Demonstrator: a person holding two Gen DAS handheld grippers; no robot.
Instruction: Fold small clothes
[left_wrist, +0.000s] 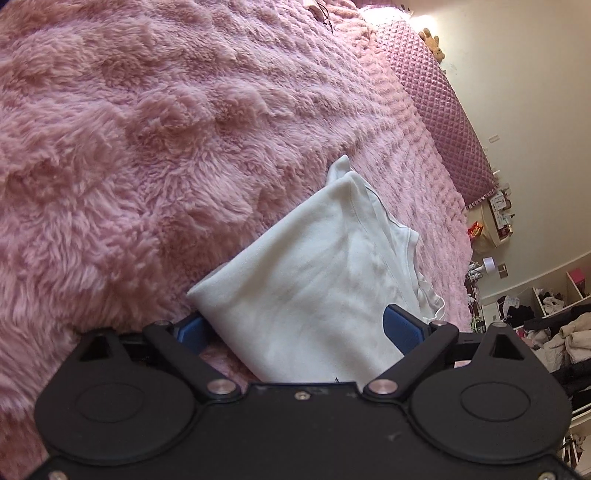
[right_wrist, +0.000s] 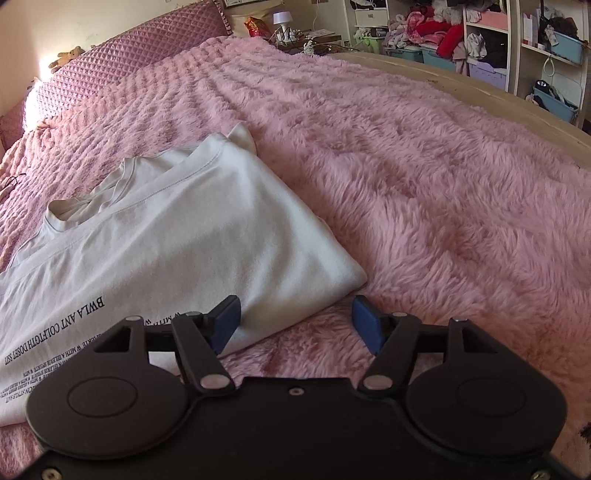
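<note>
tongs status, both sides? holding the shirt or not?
Left tongs: open, fingers spread either side of the white T-shirt, not clamped.
Right tongs: open, empty; left finger over the shirt edge, right finger over the pink blanket.

Setting: home bedroom. Bed spread with a fluffy pink blanket (right_wrist: 424, 177), backed by a quilted pink headboard (right_wrist: 136, 48) topped with a plush toy (right_wrist: 68, 56). A lamp (right_wrist: 283, 20) stood beside it; shelves (right_wrist: 491, 40) were crammed with clothes and bins.
</note>
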